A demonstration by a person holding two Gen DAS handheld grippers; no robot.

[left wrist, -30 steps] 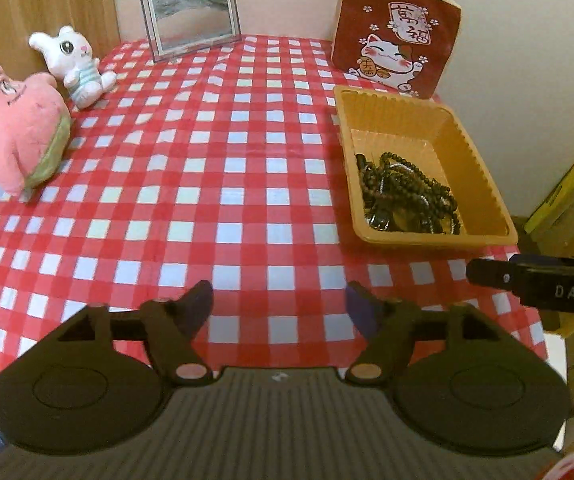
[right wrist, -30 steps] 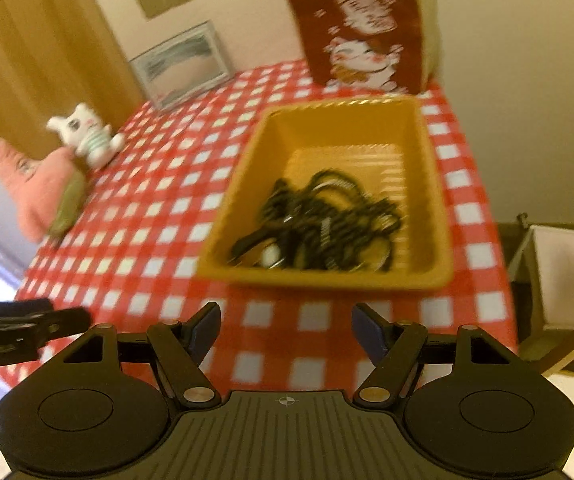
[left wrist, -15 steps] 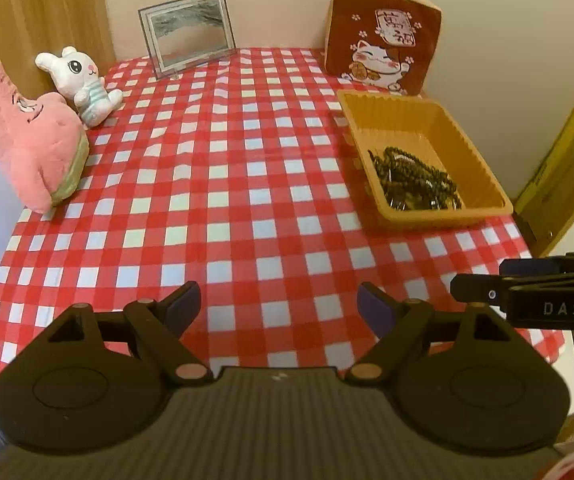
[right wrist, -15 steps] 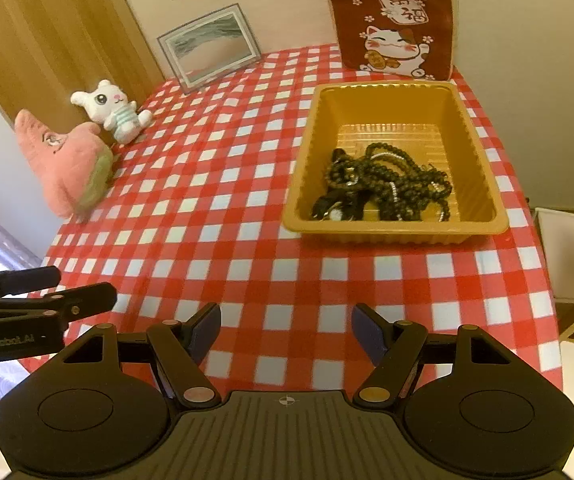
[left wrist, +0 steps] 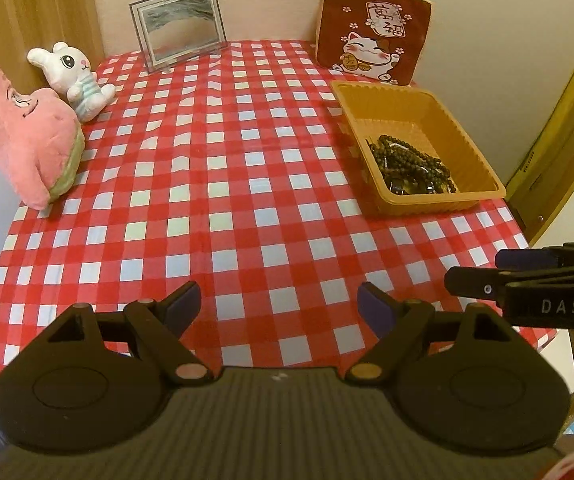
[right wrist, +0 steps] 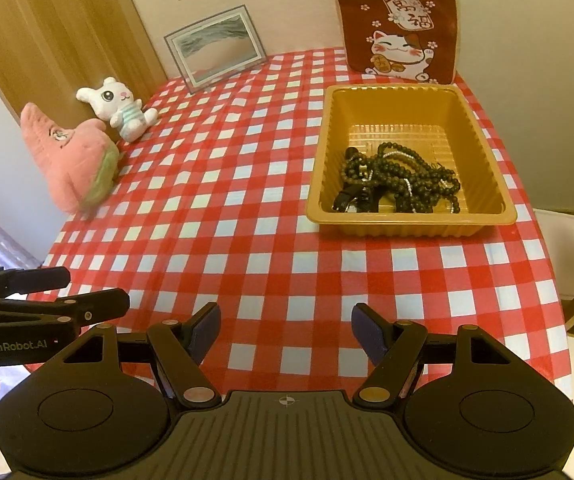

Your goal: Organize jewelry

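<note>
Both grippers, left (left wrist: 279, 306) and right (right wrist: 285, 330), hung at the near desk edge, jaws apart, holding nothing. Beads (right wrist: 399, 182) sat tangled in the tray (right wrist: 483, 148), probably all stowed. Next: reach in only if sorting is needed.

My tongs' fingers (right wrist: 203, 330) are matt black plastic. The orange tray (right wrist: 487, 160) is glossy, ribbed plastic (beads (right wrist: 403, 176) dark, shiny); the checked tablecloth (left wrist: 227, 184) looks smooth.
</note>
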